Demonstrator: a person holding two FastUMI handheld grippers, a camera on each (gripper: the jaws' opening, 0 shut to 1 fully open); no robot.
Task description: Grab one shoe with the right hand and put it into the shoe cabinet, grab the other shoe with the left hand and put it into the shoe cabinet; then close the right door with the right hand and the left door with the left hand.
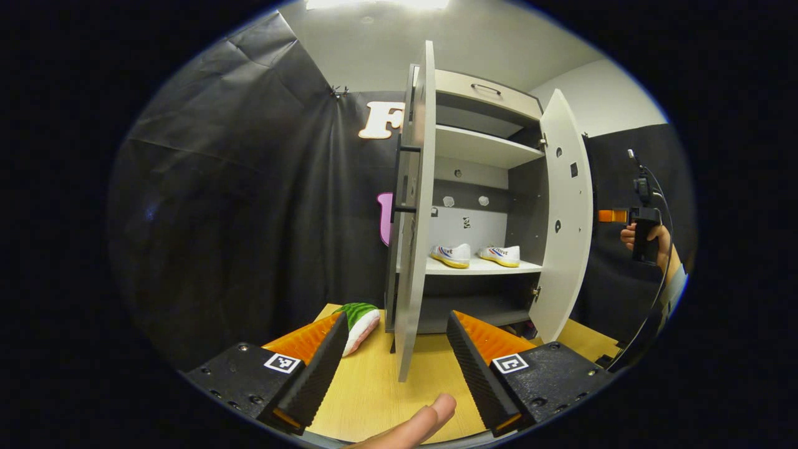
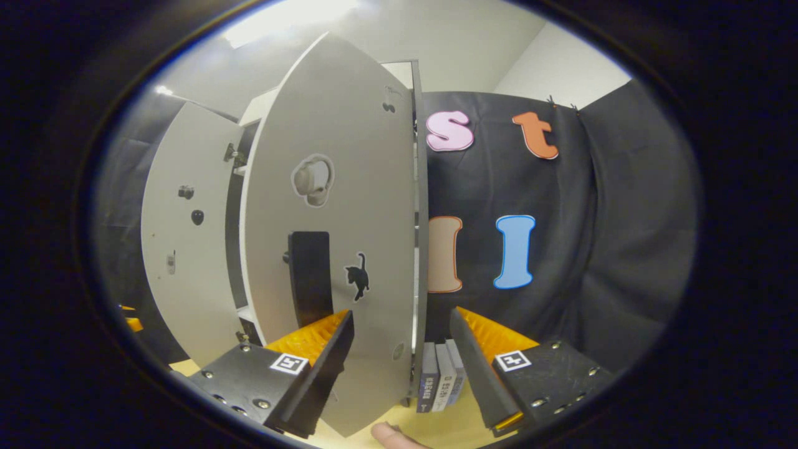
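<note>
shoes: both shoes (image 1: 475,254) sit on the cabinet shelf (image 1: 477,267), ahead of the left claw (image 1: 396,358)
claws: left spread, empty; right claw (image 2: 402,355) spread, empty, straddling the right door (image 2: 336,206) edge
step: likely closing the right door; push flat on the panel, follow its swing
left gripper view: shelf, left door (image 1: 418,206) edge-on
right gripper view: door's outer face, books (image 2: 439,377) below
</note>
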